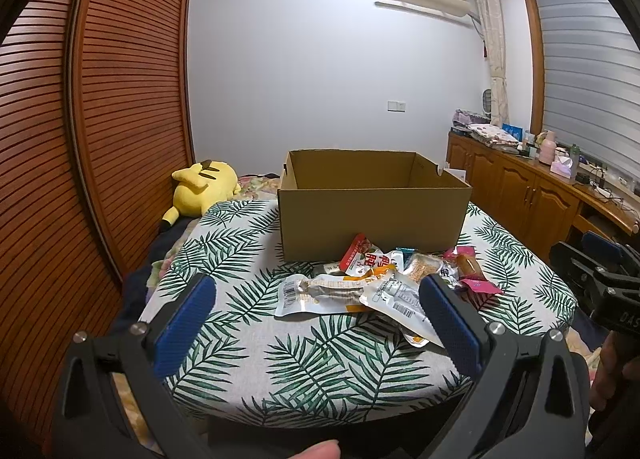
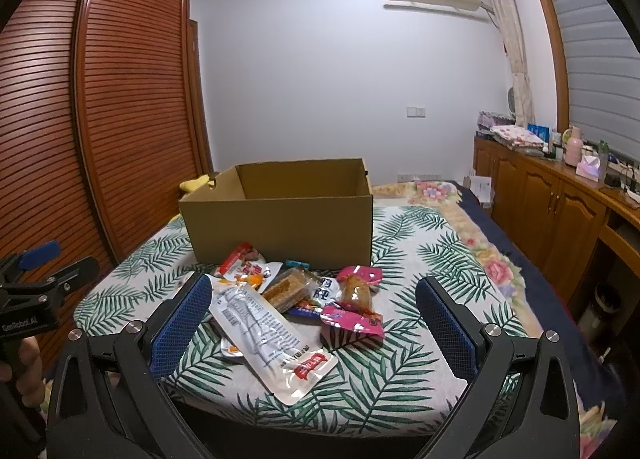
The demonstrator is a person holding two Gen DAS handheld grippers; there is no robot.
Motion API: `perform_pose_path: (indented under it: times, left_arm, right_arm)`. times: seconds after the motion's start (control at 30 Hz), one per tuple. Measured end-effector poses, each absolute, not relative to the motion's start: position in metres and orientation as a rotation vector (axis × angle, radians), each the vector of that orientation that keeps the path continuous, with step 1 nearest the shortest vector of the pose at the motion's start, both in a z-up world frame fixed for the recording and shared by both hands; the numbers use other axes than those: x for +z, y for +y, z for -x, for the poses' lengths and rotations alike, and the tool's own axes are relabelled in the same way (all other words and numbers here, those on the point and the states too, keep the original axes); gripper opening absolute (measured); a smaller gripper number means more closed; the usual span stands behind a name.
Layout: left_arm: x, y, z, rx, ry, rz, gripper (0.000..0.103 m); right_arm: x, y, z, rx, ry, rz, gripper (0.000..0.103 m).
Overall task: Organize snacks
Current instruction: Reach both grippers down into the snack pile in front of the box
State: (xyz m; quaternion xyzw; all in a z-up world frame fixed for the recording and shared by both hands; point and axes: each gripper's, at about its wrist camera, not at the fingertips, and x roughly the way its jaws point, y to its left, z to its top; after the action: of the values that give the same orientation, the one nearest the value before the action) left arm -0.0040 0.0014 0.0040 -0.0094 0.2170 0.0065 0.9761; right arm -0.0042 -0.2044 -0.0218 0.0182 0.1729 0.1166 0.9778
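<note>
The left gripper (image 1: 316, 303) has its jaws spread wide with nothing between the blue pads (image 1: 186, 323), and a fingertip (image 1: 316, 451) of the holding hand shows at the bottom edge. The right gripper (image 2: 314, 307) is likewise spread wide and empty, level and pointing forward. Each gripper appears at the edge of the other's view, side by side, with part of a hand (image 2: 20, 355) on the left handle.

The cardboard box (image 2: 280, 215) hides most of the yellow plush toy (image 2: 196, 182); the box's floor cannot be seen.
</note>
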Motion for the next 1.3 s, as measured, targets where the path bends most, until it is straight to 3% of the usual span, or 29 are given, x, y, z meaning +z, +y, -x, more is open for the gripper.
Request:
perform_pose_path:
  times: [0.63,1.3]
  left_arm:
    - [0.008,0.000,0.007,0.001,0.447,0.019,0.103]
    - [-0.055,0.018,-0.055,-0.020,0.634,-0.014,0.102]
  right_arm:
    - [-0.018,-0.203,0.011,0.255,0.352,-0.029,0.103]
    - [-0.081,-0.159,-0.050,0.476,0.601,0.154,0.098]
